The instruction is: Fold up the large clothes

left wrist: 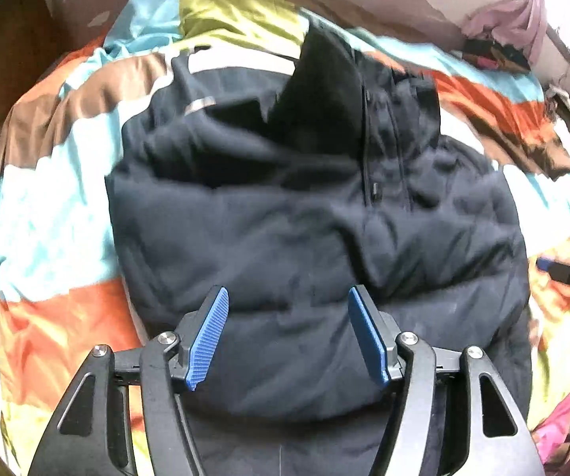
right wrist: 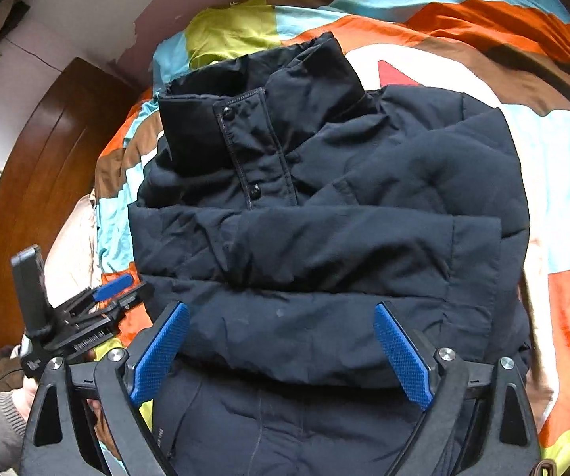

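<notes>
My left gripper [left wrist: 288, 333] and right gripper [right wrist: 283, 351] hang released, jaws empty, above the dark jacket [right wrist: 324, 238], sleeves folded across its front.

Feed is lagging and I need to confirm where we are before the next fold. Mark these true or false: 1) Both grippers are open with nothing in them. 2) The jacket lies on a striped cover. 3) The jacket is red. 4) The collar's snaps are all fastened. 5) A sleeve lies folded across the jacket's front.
1) True: the left gripper and right gripper both stand open above the jacket, pads clear of the cloth.
2) True: the cover has orange, brown, blue and green bands.
3) False: it is dark navy or black.
4) False: the collar is open, with snaps showing.
5) True: the sleeve lies crosswise.
</notes>
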`<state>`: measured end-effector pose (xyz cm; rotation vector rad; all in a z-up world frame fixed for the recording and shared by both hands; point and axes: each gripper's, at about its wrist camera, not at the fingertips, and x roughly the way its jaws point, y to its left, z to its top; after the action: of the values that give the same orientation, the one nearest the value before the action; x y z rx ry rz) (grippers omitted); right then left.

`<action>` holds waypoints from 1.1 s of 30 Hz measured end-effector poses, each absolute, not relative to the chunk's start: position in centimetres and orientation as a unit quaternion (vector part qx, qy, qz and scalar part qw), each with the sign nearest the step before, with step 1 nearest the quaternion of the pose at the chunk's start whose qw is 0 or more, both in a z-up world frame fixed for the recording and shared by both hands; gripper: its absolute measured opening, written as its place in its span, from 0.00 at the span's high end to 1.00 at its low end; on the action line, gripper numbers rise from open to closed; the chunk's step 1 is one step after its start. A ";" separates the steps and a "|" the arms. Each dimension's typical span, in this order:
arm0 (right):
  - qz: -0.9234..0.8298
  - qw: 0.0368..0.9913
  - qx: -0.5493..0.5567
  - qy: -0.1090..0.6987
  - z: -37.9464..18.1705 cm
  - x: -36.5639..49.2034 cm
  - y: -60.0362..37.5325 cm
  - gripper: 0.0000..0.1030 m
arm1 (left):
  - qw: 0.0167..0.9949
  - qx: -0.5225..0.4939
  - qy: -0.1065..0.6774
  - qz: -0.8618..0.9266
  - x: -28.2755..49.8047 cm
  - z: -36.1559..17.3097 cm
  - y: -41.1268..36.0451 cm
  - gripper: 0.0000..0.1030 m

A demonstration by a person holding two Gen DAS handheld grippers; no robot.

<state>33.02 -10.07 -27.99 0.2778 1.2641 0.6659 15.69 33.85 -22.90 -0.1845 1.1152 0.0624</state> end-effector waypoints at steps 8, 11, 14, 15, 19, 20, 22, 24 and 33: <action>0.299 0.745 0.108 0.587 -27.8 35.5 -9.9 0.09 | 0.853 -0.106 0.509 0.045 25.0 -19.0 35.2 0.45; 0.295 0.743 0.102 0.592 -27.8 37.3 -9.8 0.09 | 0.849 -0.123 0.511 0.047 28.1 -18.5 35.5 0.45; 0.285 0.746 0.104 0.593 -27.6 39.3 -10.1 0.09 | 0.844 -0.151 0.512 0.052 30.8 -18.4 35.9 0.45; 0.283 0.746 0.111 0.592 -27.5 39.9 -10.3 0.09 | 0.844 -0.153 0.512 0.053 31.4 -18.3 35.9 0.45; 0.281 0.748 0.123 0.588 -27.2 41.2 -10.6 0.09 | 0.837 -0.159 0.521 0.055 33.7 -18.8 35.8 0.45; 0.282 0.748 0.122 0.588 -27.2 41.3 -10.5 0.09 | 0.835 -0.163 0.523 0.056 34.0 -19.0 35.9 0.45; 0.284 0.747 0.118 0.590 -27.4 41.4 -10.3 0.09 | 0.832 -0.171 0.525 0.057 34.4 -19.4 36.3 0.45; 0.287 0.743 0.114 0.593 -27.7 41.4 -10.1 0.09 | 0.826 -0.173 0.533 0.063 34.5 -19.7 36.6 0.70; 0.284 0.753 0.093 0.587 -27.7 43.4 -8.8 0.09 | 0.833 -0.125 0.538 0.032 30.7 -20.3 36.9 0.94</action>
<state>43.39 -8.78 -27.71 0.2021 1.2810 0.6193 30.67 36.89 -20.25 -0.2659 1.1403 0.0679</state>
